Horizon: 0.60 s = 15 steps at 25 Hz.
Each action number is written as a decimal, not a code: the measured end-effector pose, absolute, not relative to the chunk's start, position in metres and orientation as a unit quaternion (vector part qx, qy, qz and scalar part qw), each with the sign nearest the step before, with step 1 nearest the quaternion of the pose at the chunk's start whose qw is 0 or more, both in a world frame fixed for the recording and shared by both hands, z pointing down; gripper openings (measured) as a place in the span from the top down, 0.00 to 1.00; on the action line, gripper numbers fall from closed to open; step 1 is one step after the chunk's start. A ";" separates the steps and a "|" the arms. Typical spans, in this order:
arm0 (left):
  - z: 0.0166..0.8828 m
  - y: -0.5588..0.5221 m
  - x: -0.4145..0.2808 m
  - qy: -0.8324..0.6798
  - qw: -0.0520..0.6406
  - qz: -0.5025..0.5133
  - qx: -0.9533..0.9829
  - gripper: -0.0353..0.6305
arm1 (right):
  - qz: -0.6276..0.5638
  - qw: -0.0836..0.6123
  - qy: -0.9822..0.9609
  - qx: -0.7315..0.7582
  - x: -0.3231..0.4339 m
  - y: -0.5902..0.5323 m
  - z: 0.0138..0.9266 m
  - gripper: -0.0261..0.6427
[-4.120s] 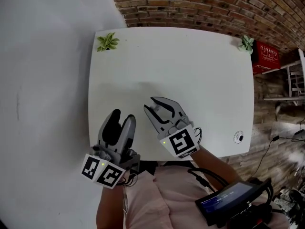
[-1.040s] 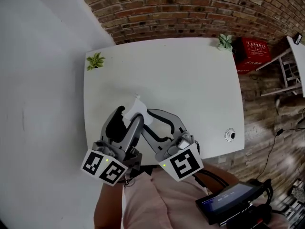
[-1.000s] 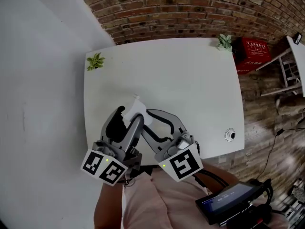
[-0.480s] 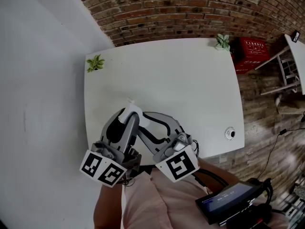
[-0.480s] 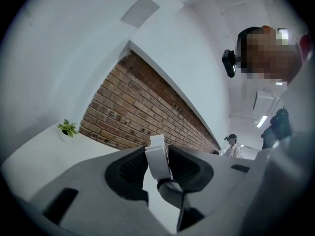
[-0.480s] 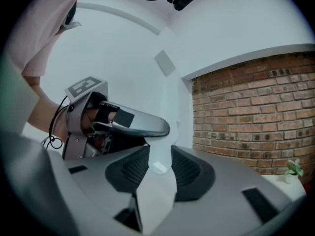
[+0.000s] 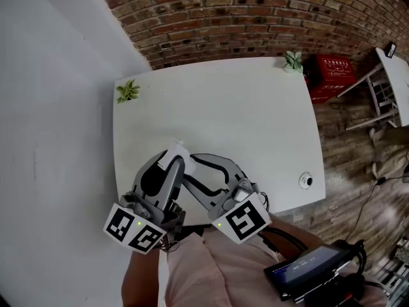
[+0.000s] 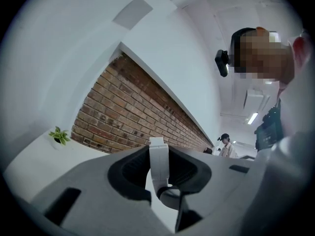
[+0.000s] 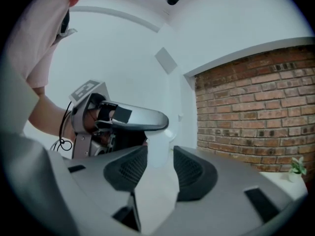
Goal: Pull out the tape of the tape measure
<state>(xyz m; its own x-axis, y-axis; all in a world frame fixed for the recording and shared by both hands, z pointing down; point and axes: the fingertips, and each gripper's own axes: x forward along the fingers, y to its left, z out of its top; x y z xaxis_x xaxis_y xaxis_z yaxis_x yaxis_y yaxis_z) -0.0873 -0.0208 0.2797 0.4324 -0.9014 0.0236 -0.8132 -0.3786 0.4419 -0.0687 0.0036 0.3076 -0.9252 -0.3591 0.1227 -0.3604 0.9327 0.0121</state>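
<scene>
Nearest the person's pale pink shirt (image 7: 192, 270), the two grippers meet over the near left part of the white rectangular table (image 7: 255, 107), well above its top. The left gripper (image 8: 158, 167) has just been closing, and its dark pads now pinch a narrow white strip of the small white plastic tape measure (image 7: 177, 152). Whether that strip is the tape's end tab or the edge of the case I cannot tell. The right gripper (image 9: 160, 166) comes in from the right; its jaws have just eased a little wider, yet the broader white body fills the gap and both pads appear to touch it.

As I judge it, both grips are set but the pull itself is left to do: no length of tape shows between the grippers (they sit almost tip to tip).

The tape measure's long axis seems to run near to far, its free end poking past the left jaws toward the far edge.

Farther off, a small green potted plant (image 7: 128, 90) sits at the far left corner before the red brick wall (image 7: 255, 18).
</scene>
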 end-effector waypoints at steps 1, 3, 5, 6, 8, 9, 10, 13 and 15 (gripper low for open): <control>0.277 -0.020 -0.089 -0.520 0.193 -0.108 0.825 0.79 | 0.009 0.065 -0.982 0.179 -0.068 0.004 0.307 0.70; 0.274 -0.020 -0.093 -0.515 0.184 -0.099 0.832 0.79 | 0.013 0.071 -0.983 0.166 -0.066 0.005 0.305 0.68; 0.270 -0.018 -0.094 -0.504 0.167 -0.084 0.843 0.79 | 0.016 0.073 -0.985 0.154 -0.064 0.005 0.302 0.68; 0.268 -0.016 -0.095 -0.499 0.157 -0.075 0.849 0.79 | 0.022 0.070 -0.986 0.150 -0.063 0.004 0.299 0.68; 0.265 -0.010 -0.099 -0.491 0.140 -0.060 0.858 0.79 | 0.050 0.064 -0.987 0.141 -0.061 0.004 0.294 0.68; 0.264 -0.008 -0.101 -0.488 0.134 -0.056 0.861 0.79 | 0.070 0.062 -0.986 0.136 -0.059 0.003 0.291 0.68; 0.264 -0.006 -0.102 -0.484 0.129 -0.052 0.864 0.79 | 0.088 0.061 -0.986 0.129 -0.057 0.001 0.288 0.68; 0.263 -0.007 -0.100 -0.465 0.118 -0.043 0.876 0.79 | 0.103 0.071 -0.988 0.095 -0.050 -0.004 0.282 0.69; 0.263 -0.007 -0.096 -0.450 0.110 -0.037 0.885 0.79 | 0.114 0.078 -0.987 0.077 -0.047 -0.004 0.279 0.70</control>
<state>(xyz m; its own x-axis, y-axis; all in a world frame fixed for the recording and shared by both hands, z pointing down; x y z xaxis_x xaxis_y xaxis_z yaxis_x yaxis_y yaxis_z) -0.0957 -0.0073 0.2629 0.5918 -0.8054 0.0334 -0.7892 -0.5705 0.2271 -0.0473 -0.0041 0.2786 -0.9758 -0.1352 0.1716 -0.1707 0.9622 -0.2124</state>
